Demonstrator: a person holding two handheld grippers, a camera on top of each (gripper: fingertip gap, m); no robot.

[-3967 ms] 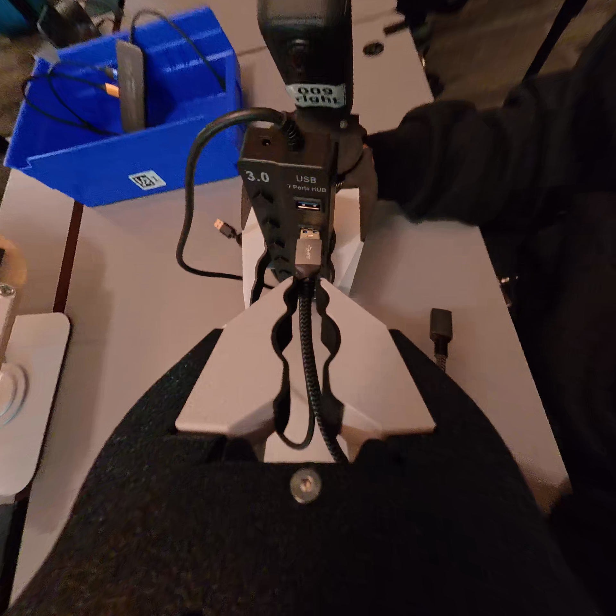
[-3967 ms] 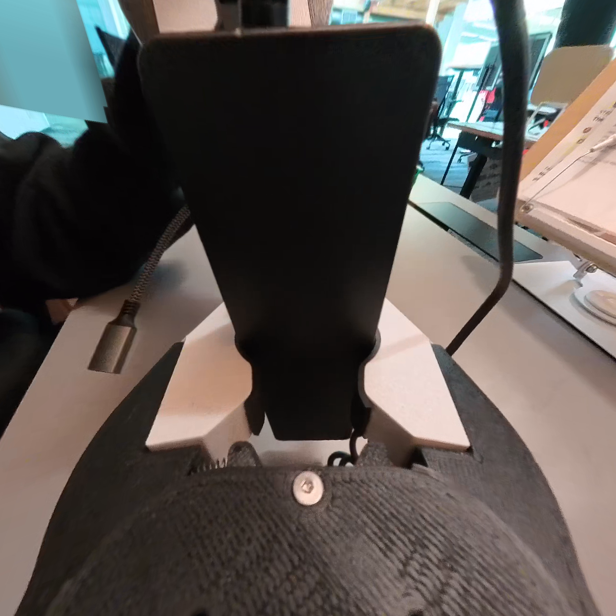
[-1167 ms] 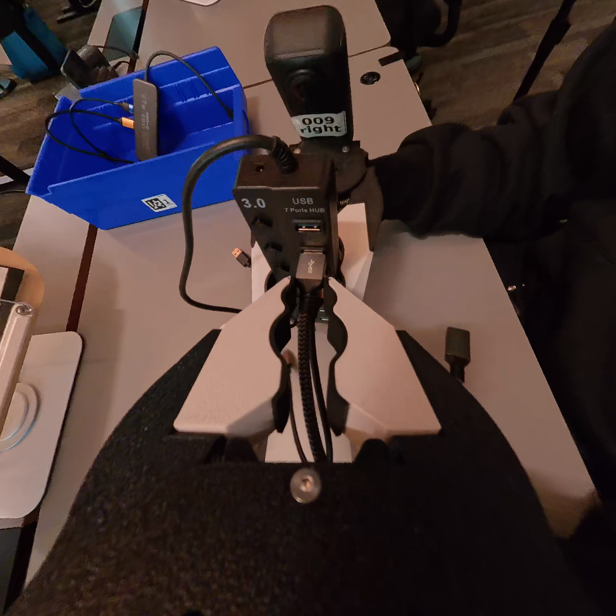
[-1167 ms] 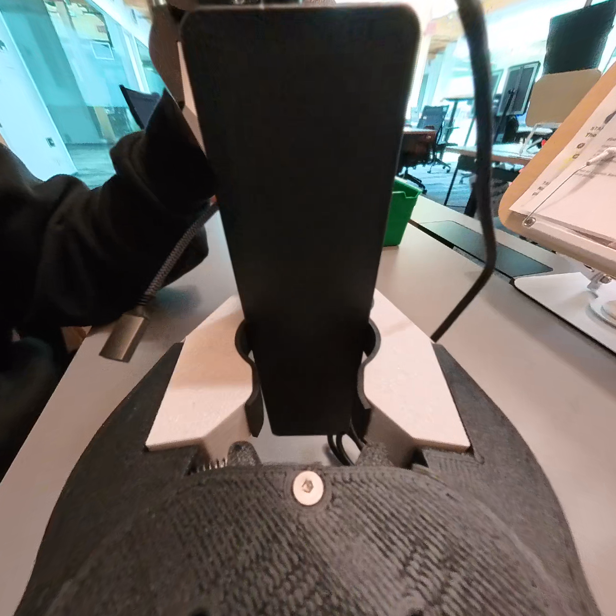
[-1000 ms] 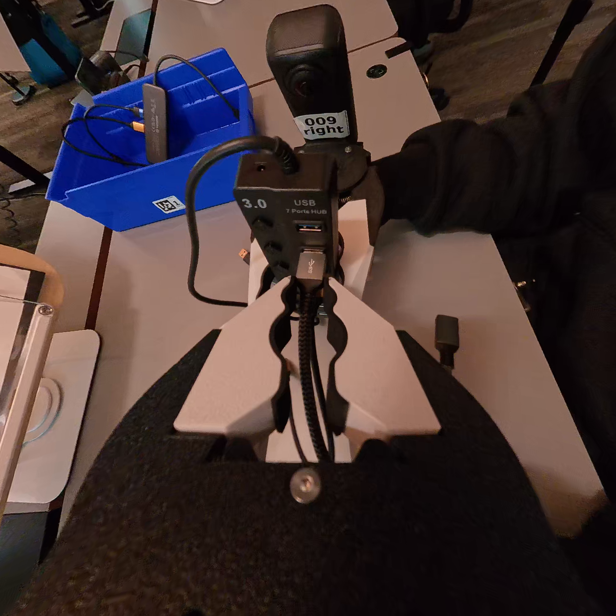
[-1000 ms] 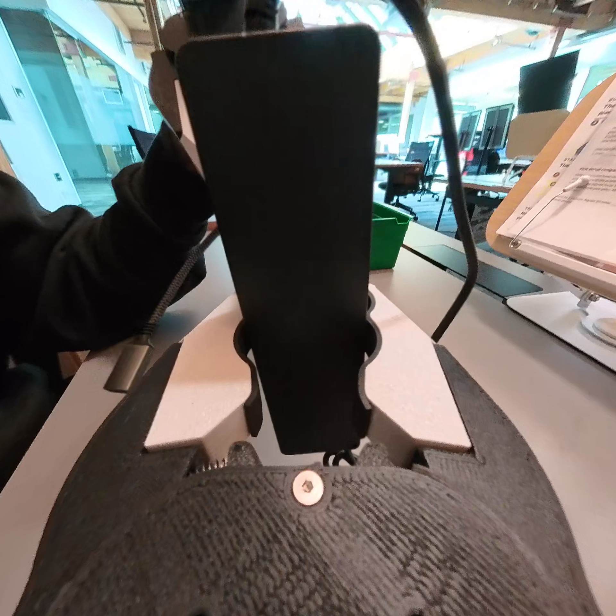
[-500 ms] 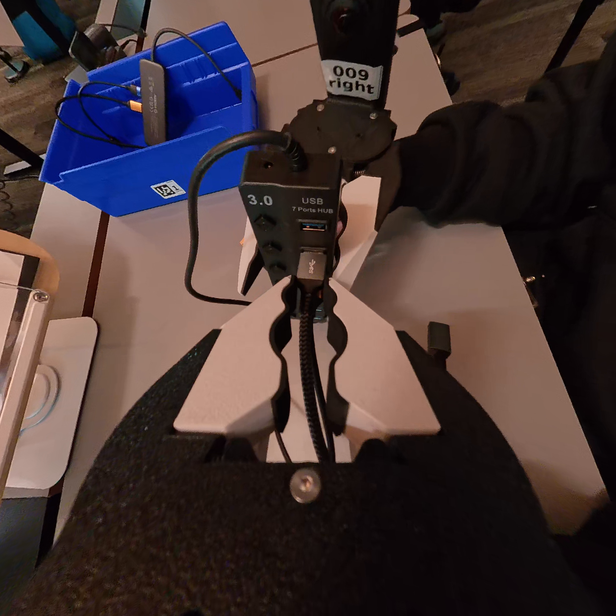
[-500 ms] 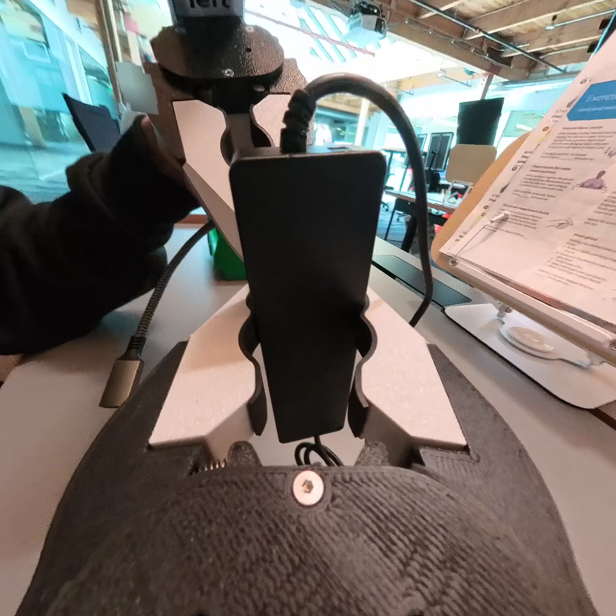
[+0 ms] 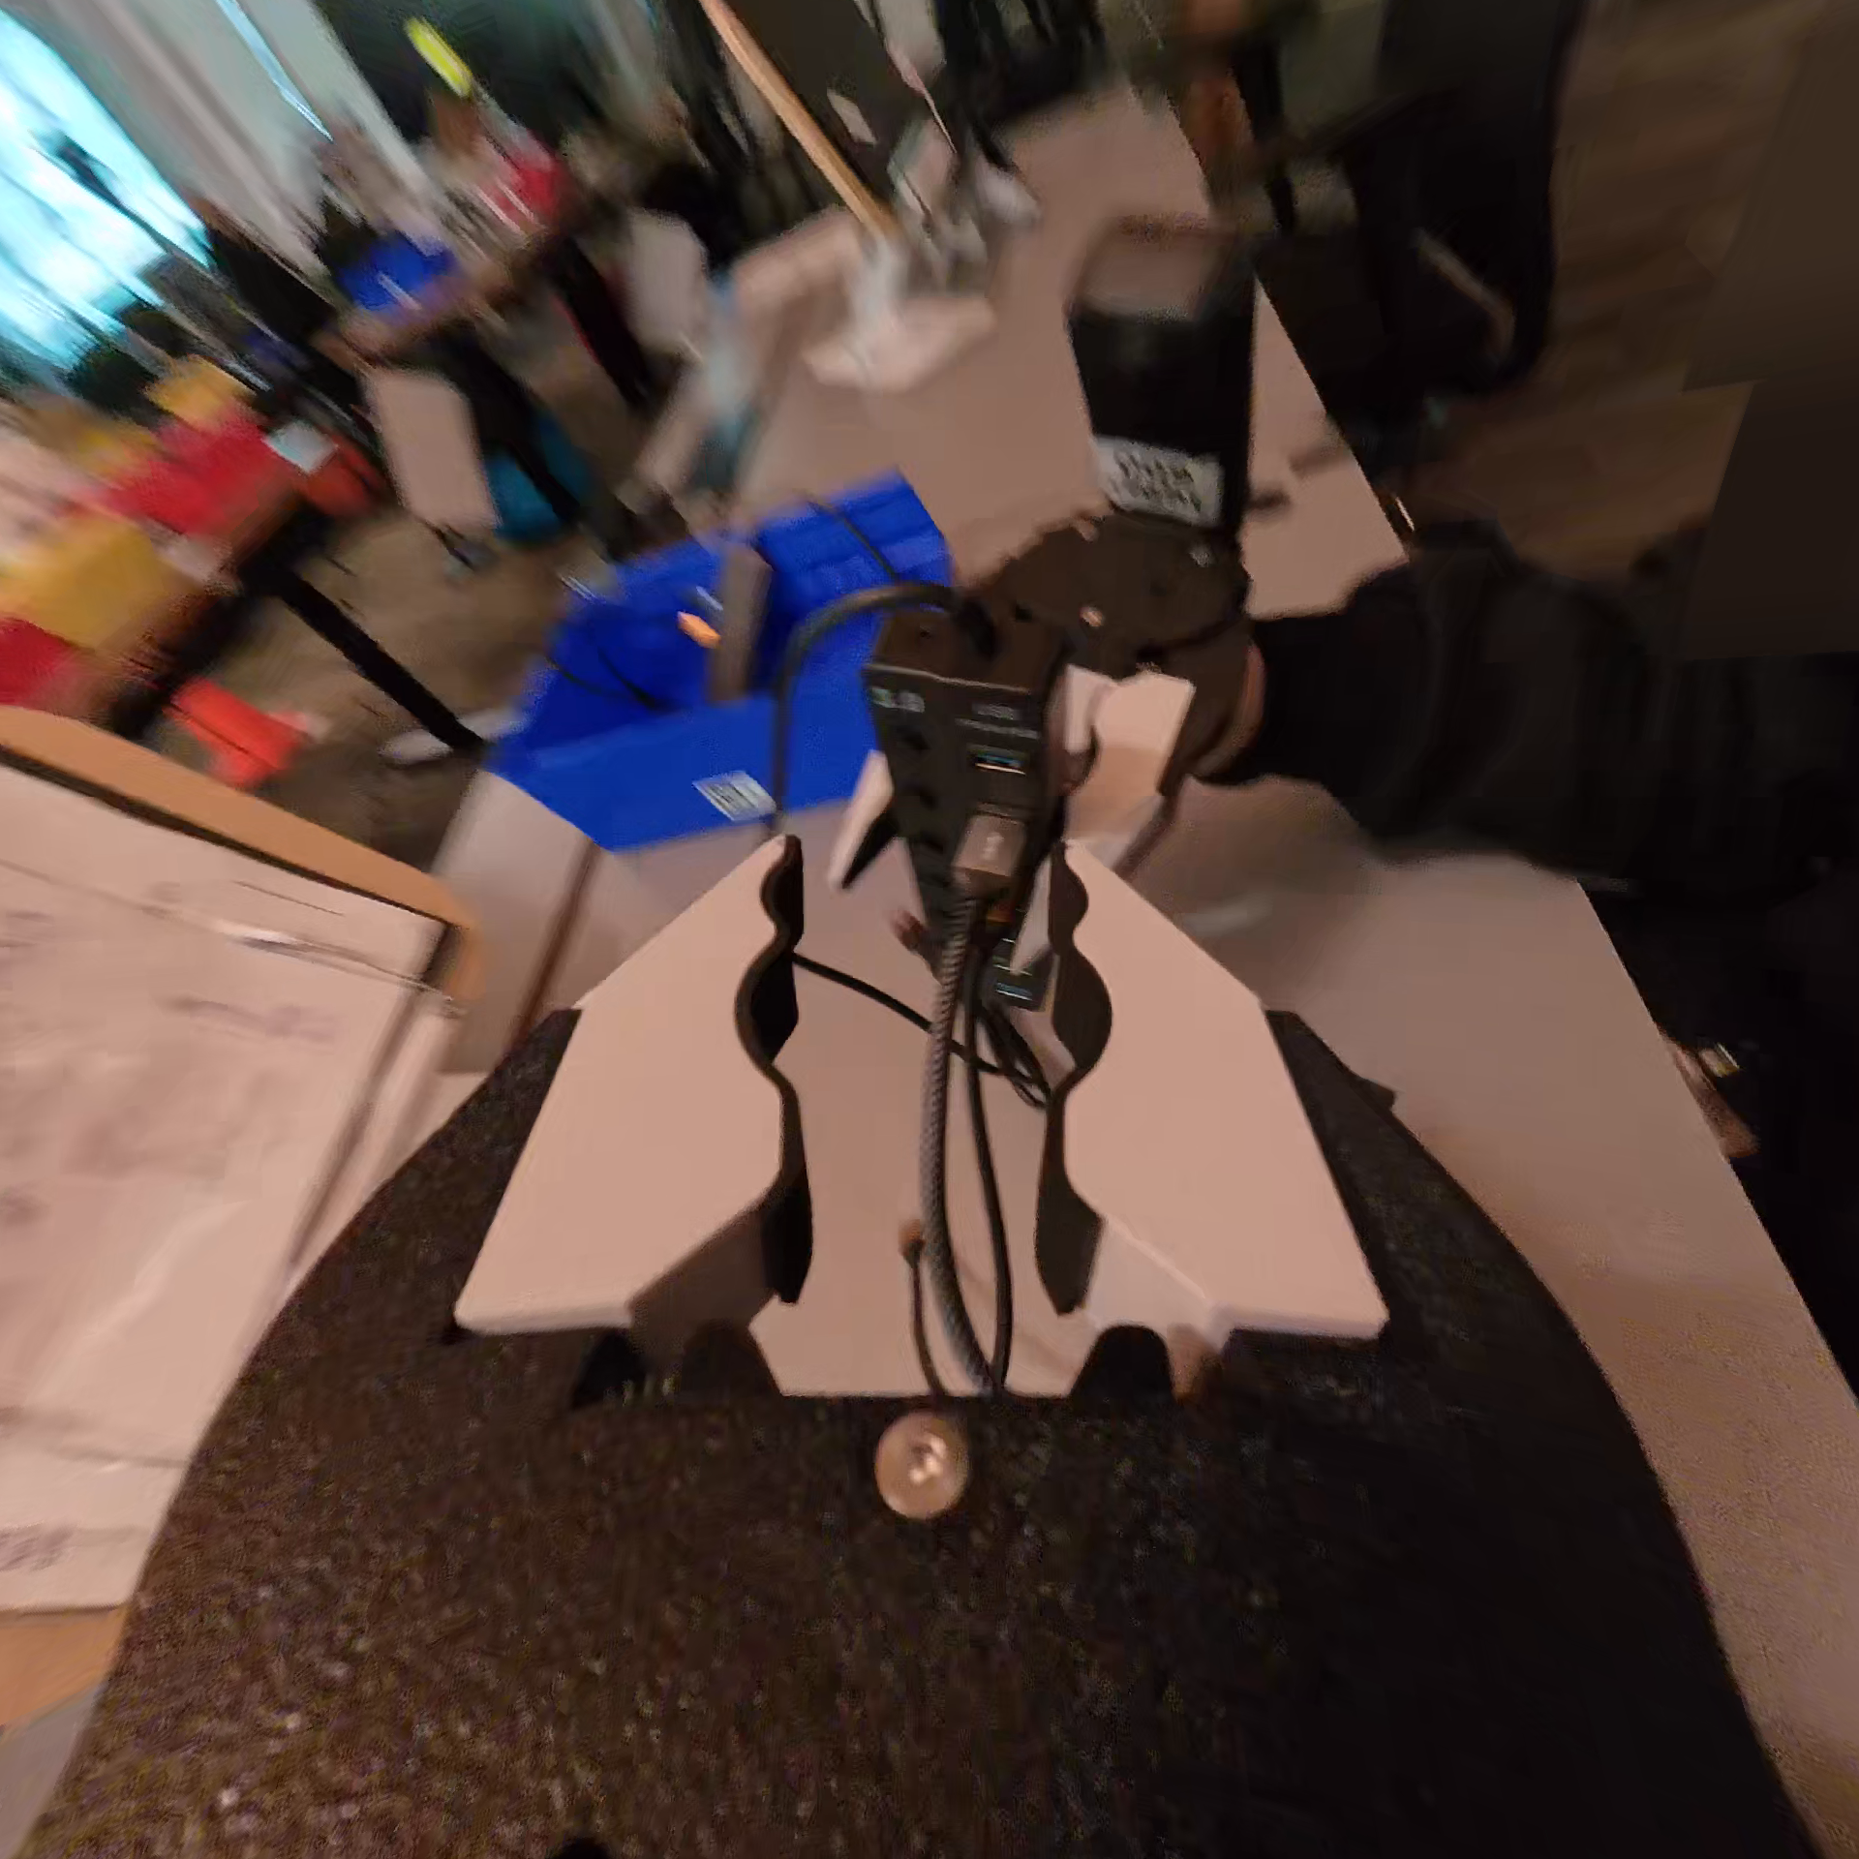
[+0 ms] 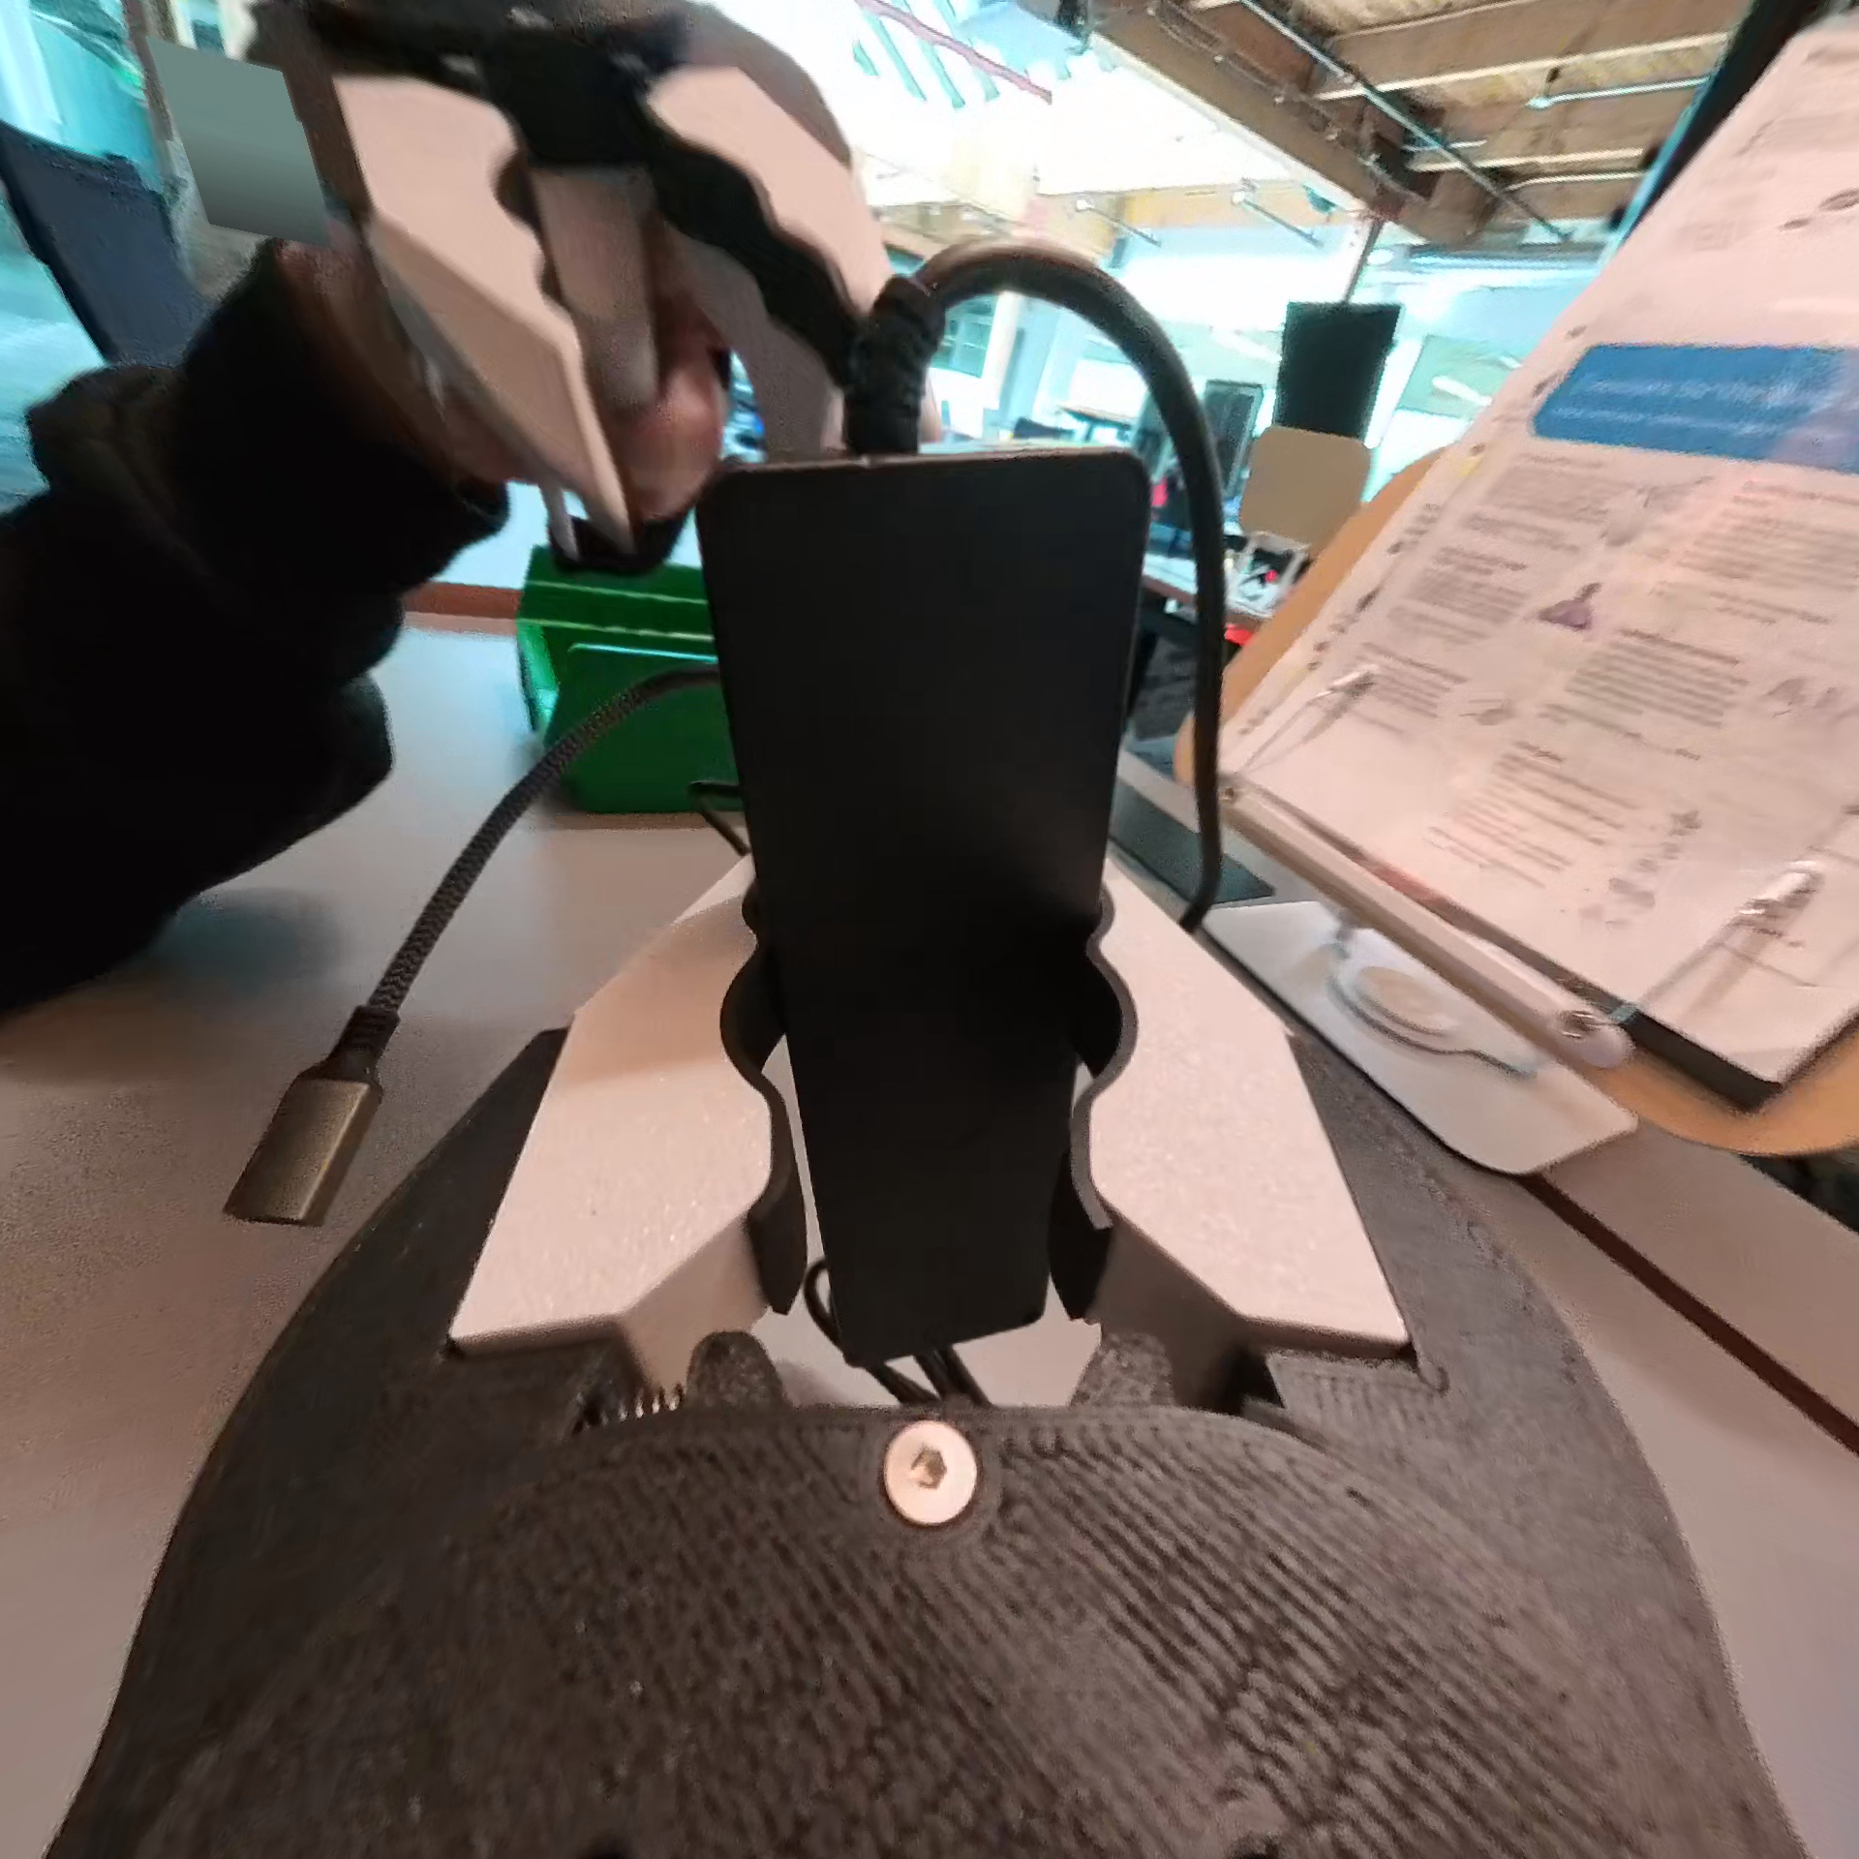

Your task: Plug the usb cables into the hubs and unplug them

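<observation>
The black USB hub (image 9: 956, 724) stands upright, clamped in my right gripper (image 10: 925, 885), whose view shows its plain back (image 10: 925, 805). A grey USB plug (image 9: 991, 845) on a braided cable (image 9: 941, 1086) sits in a port on the hub's face. My left gripper (image 9: 925, 855) is open, its jaws wide apart on either side of the cable, touching nothing. It also shows in the right wrist view (image 10: 604, 302), up and left of the hub. The cable's other connector (image 10: 302, 1157) lies on the table. The left wrist view is blurred.
A blue bin (image 9: 724, 724) with another hub (image 9: 744, 634) and cables stands behind on the table (image 9: 1459, 1107). A green bin (image 10: 624, 684) sits behind the hub. A document stand (image 10: 1559, 704) is at the right, and a person's dark sleeve (image 9: 1459, 724) holds the right gripper.
My left gripper has opened, let go of the plug and drawn back; the plug stays in the hub. The left view has swung upward. The right gripper still holds the hub.
</observation>
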